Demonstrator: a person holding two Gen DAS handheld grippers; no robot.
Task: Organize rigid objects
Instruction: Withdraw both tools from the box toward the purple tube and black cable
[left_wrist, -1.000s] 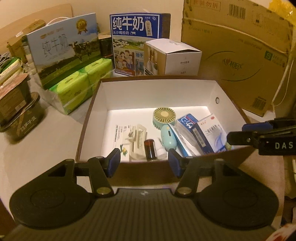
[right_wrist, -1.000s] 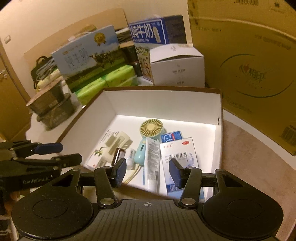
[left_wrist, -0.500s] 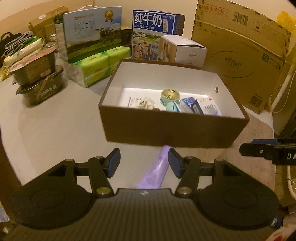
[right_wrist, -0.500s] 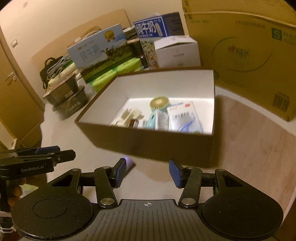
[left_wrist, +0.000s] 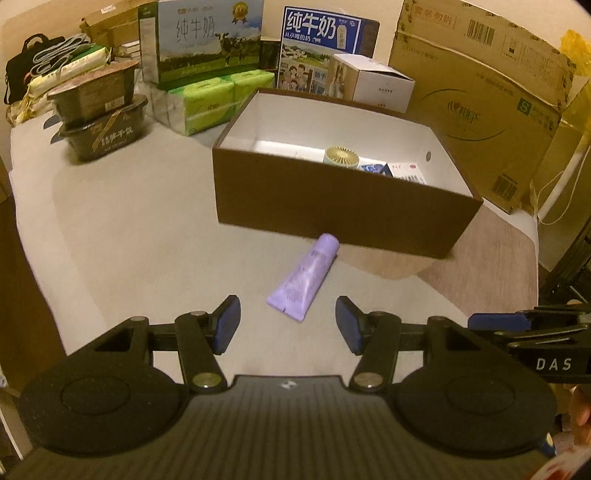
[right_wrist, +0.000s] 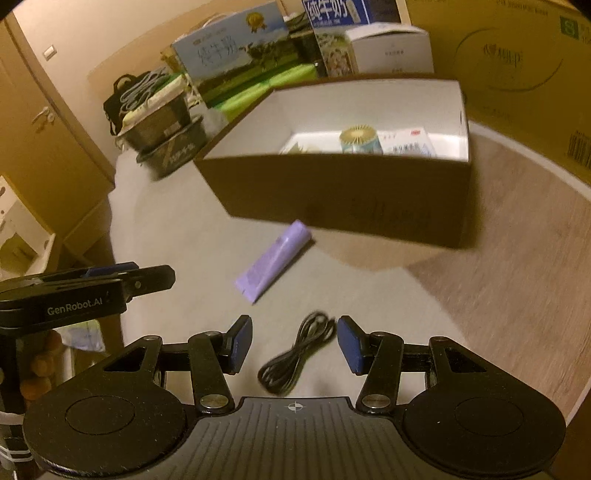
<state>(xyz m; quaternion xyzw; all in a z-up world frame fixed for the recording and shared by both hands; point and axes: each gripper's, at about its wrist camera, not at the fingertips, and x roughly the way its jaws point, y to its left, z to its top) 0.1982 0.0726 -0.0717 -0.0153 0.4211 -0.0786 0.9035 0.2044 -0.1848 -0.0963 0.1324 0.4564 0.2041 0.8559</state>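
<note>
Left claw (left_wrist: 287, 325) apart, nothing btwn pads, low centre of frame. Purple tube (left_wrist: 304, 277) lies on worktop (left_wrist: 147, 229) just above it, cap end near brown box (left_wrist: 343, 206) at centre. Right claw (right_wrist: 294, 345) also apart, empty, over coiled black cable (right_wrist: 295, 354) at bottom centre.
</note>
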